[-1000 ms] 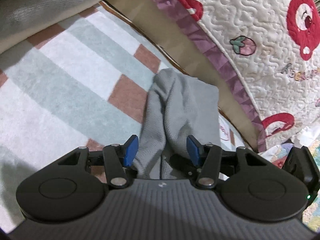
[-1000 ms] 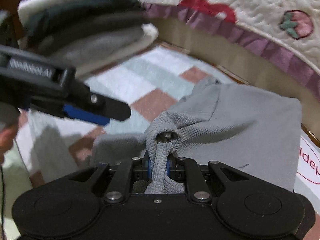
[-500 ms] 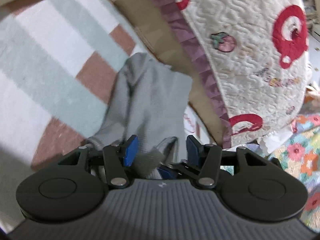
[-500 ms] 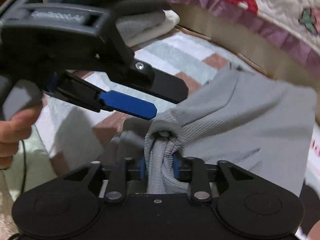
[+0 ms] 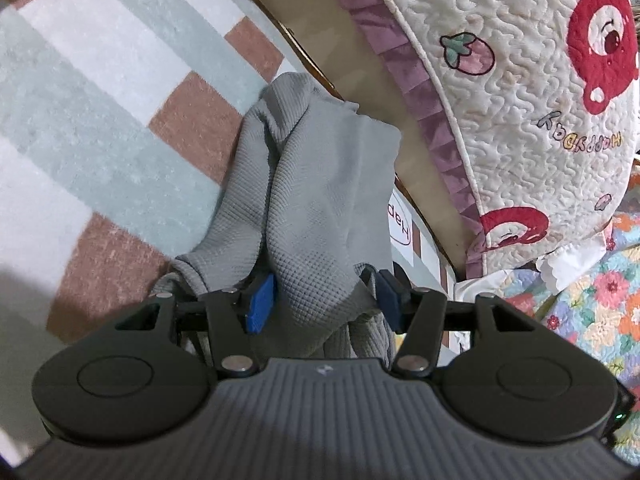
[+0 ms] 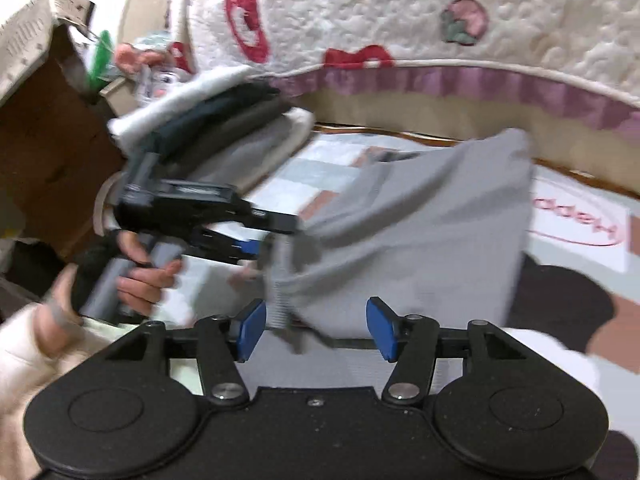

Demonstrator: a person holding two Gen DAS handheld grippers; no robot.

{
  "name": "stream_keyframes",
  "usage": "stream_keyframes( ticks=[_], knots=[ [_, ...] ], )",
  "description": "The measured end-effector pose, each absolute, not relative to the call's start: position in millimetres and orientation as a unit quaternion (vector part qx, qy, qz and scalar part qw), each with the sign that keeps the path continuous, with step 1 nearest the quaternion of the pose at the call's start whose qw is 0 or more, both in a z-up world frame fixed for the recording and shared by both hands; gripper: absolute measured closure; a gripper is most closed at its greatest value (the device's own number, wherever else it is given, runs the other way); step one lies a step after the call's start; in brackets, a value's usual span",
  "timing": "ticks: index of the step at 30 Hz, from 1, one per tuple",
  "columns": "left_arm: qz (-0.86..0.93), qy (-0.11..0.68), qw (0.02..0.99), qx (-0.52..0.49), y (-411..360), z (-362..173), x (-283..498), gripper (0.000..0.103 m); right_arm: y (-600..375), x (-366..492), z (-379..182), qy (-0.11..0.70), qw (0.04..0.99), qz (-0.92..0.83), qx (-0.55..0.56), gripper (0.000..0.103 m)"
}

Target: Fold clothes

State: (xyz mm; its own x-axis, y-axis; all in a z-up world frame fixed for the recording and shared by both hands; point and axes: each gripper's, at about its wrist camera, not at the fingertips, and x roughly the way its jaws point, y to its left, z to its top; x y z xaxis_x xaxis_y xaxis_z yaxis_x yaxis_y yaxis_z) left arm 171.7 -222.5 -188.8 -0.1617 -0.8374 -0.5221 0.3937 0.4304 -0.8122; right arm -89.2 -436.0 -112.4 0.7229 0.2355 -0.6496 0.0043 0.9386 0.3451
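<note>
A grey waffle-knit garment (image 5: 328, 184) lies bunched on the checked mat (image 5: 100, 120), running up toward the sofa edge. My left gripper (image 5: 325, 302) has a thick fold of it between its blue pads; the jaws stand apart and are opening a little, with no clear squeeze. In the right wrist view the left gripper (image 6: 276, 236), held by a hand (image 6: 140, 276), sits at the near-left corner of the garment (image 6: 420, 232). My right gripper (image 6: 316, 330) is drawn back with its jaws opening; the ribbed hem lies loose between the pads, which do not press on it.
A stack of folded clothes (image 6: 224, 120) sits at the mat's far left, beside a cardboard box (image 6: 48, 140). A quilted cover (image 5: 500, 100) with red and strawberry prints drapes the sofa behind. Floral fabric (image 5: 592, 300) lies at the right.
The right gripper, shut on a fold of the grey garment, opened, let it go and pulled back. The fold now fills the left gripper's jaws. The left hand shifted slightly.
</note>
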Motion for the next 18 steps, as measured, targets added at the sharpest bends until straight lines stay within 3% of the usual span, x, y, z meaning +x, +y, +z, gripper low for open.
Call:
stream_keyframes(
  ticks=[5,9,12,13,15,18],
  knots=[
    [-0.492,0.580,0.623,-0.183,-233.9,-195.6,169.8,0.052,-473.9,-71.0,-163.8,0.409,0.885,0.058,0.215,0.040],
    [-0.494,0.567,0.638,-0.165,-240.6,-198.2,167.1,0.083,-503.0,-59.1,-195.1,0.387,0.866,0.050,0.314,0.040],
    [-0.496,0.560,0.648,-0.143,-241.8,-201.0,167.1,0.091,-497.1,-51.9,-197.4,0.358,0.868,0.095,0.330,0.042],
    [-0.500,0.558,0.646,-0.147,-241.1,-200.5,168.3,0.091,-491.8,-49.4,-196.2,0.354,0.868,0.117,0.328,0.047],
    [-0.513,0.548,0.641,-0.160,-236.9,-194.2,172.7,0.092,-479.6,-46.4,-190.6,0.342,0.871,0.156,0.317,0.096],
    [-0.530,0.539,0.632,-0.168,-228.4,-182.4,180.8,0.092,-438.7,-63.1,-151.6,0.314,0.902,0.183,0.231,0.096]
  ],
)
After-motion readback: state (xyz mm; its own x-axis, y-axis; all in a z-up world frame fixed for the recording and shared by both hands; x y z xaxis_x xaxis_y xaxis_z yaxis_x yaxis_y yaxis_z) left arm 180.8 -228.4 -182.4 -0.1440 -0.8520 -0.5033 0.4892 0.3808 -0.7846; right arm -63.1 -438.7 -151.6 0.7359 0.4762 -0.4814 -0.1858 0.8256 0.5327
